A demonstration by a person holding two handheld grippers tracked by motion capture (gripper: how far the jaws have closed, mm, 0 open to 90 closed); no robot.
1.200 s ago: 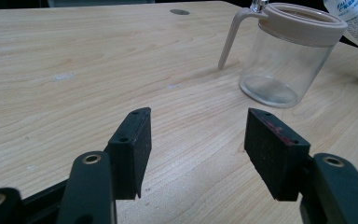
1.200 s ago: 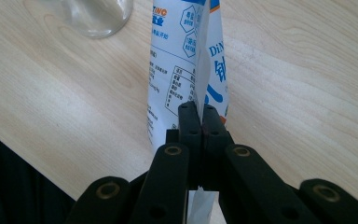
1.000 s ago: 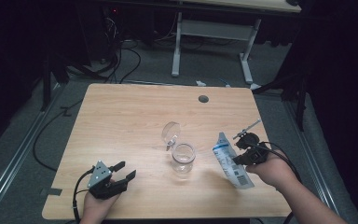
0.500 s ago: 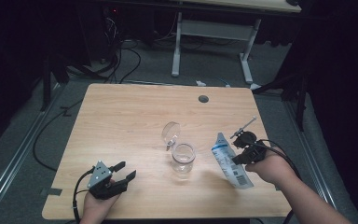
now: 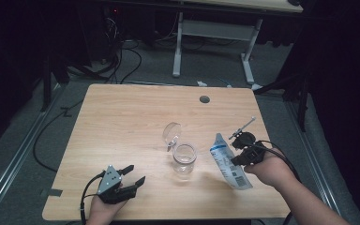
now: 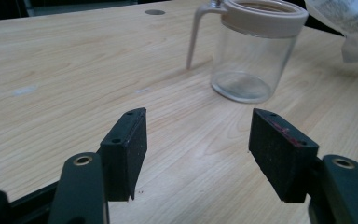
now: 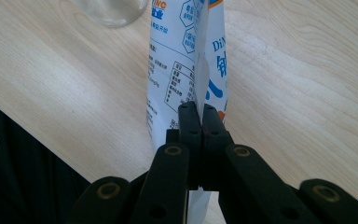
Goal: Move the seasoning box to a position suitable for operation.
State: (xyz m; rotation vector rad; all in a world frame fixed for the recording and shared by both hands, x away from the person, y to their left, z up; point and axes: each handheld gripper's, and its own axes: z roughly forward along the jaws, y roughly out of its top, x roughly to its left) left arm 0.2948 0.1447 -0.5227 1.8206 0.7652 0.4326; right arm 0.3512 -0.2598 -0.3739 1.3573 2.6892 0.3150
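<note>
Two grippers are in our hands. Our right gripper (image 5: 240,152) pinches a white printed pouch (image 5: 228,162) tight between its jaws, tilted just right of the open glass jar (image 5: 184,160) at mid-table. Our left gripper (image 5: 132,174), nothing between its jaws, has just been opening wider near the table (image 5: 122,117) front edge.
</note>
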